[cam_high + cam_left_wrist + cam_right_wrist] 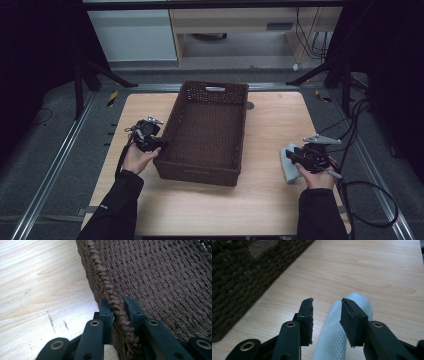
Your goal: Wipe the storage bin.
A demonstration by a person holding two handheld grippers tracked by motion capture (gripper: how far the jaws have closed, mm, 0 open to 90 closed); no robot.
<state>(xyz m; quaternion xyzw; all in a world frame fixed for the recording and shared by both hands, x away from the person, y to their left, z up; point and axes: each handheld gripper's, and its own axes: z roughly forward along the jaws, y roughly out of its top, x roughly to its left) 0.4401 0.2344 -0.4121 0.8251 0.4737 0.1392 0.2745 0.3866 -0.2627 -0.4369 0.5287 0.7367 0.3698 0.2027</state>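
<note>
Desk (260, 210): left gripper (119, 305) clamps basket (207, 130) rim; right gripper (327, 306) open over cloth (337, 335), basket empty, cloth not loaded

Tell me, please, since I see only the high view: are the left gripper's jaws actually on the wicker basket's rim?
Observer: Yes. In the left gripper view, the left gripper has its jaws closed on the braided rim of the wicker basket, one jaw on each side.
Operator: And is the right gripper holding the cloth?
Observer: No. In the right gripper view, the right gripper has its jaws apart, and the folded pale blue cloth lies on the table below the gap.
</note>
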